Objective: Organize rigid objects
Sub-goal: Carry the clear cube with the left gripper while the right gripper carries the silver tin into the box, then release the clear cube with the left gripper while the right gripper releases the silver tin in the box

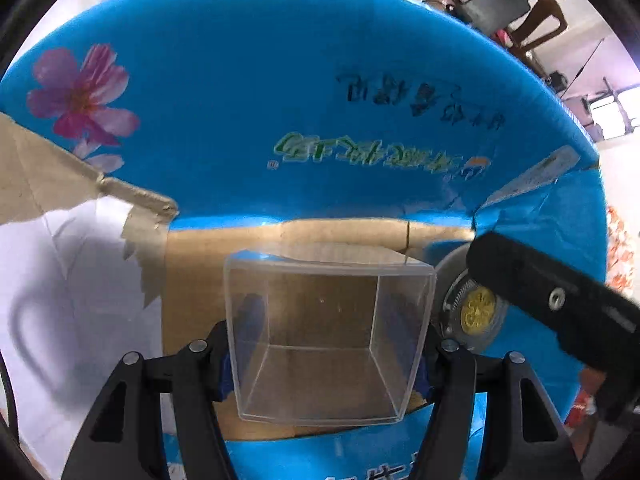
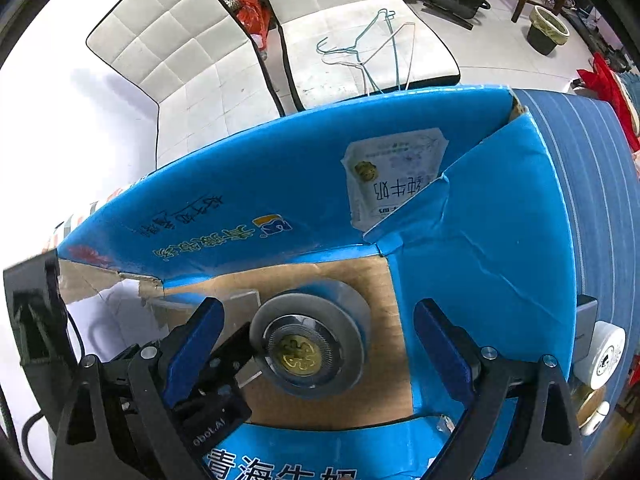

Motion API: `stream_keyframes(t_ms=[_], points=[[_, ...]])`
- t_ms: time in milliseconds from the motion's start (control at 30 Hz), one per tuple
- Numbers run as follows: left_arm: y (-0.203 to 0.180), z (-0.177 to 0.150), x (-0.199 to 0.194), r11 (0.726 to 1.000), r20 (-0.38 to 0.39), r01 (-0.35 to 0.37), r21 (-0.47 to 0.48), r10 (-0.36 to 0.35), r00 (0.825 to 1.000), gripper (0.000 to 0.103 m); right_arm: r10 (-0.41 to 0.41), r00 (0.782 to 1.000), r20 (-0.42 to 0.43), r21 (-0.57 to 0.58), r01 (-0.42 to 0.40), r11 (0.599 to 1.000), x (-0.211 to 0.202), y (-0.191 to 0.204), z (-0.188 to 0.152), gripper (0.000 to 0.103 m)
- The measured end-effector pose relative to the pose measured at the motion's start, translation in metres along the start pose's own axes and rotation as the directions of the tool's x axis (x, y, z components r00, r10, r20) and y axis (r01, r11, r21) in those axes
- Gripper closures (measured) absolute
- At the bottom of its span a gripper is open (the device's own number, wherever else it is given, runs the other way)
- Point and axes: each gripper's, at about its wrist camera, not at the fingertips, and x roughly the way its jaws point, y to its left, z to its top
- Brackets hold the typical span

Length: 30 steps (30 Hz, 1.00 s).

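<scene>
A blue cardboard box [image 1: 248, 112] with open flaps lies in front of me; its brown inner floor [image 2: 344, 280] shows. My left gripper [image 1: 326, 340] is shut on a clear plastic cube box [image 1: 326, 336] and holds it inside the blue box. A round silver case with a gold coin [image 2: 306, 346] rests on the box floor; it also shows in the left wrist view [image 1: 476, 316]. My right gripper [image 2: 320, 344] is open, its blue pads on either side of the coin case, apart from it.
Two white padded chairs [image 2: 192, 52] stand behind the box, one with wire hangers [image 2: 380, 48] on it. A white round object [image 2: 604, 354] and a grey device [image 2: 586, 320] lie right of the box on a blue striped cloth [image 2: 592, 160].
</scene>
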Motion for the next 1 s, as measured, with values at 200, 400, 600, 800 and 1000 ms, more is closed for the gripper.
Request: stream_keyframes(t_ms=[200, 400, 600, 800, 1000], points=[[-0.004, 0.007, -0.002, 1.0, 0.003, 0.0, 0.016, 0.0, 1.0, 0.04, -0.013, 1.0, 0.003, 0.0, 0.013, 1.0, -0.005, 0.001, 0.002, 0.005], [-0.006, 0.011, -0.003, 1.0, -0.006, -0.005, 0.016, 0.005, 1.0, 0.034, -0.017, 1.0, 0.005, -0.001, 0.017, 1.0, -0.011, 0.0, 0.003, 0.005], [0.007, 0.006, -0.011, 1.0, -0.008, -0.016, -0.022, 0.016, 1.0, 0.0, -0.031, 0.999, 0.022, -0.018, 0.031, 0.999, -0.02, -0.005, -0.001, 0.005], [0.008, -0.006, -0.03, 0.999, 0.015, -0.04, -0.011, 0.041, 0.999, 0.0, -0.045, 0.997, 0.061, -0.038, 0.048, 0.998, -0.04, -0.008, -0.013, 0.005], [0.01, -0.017, -0.059, 0.996, 0.076, -0.089, 0.0, 0.089, 0.993, 0.0, -0.075, 0.992, 0.1, -0.08, 0.084, 0.993, -0.06, -0.012, -0.037, 0.005]])
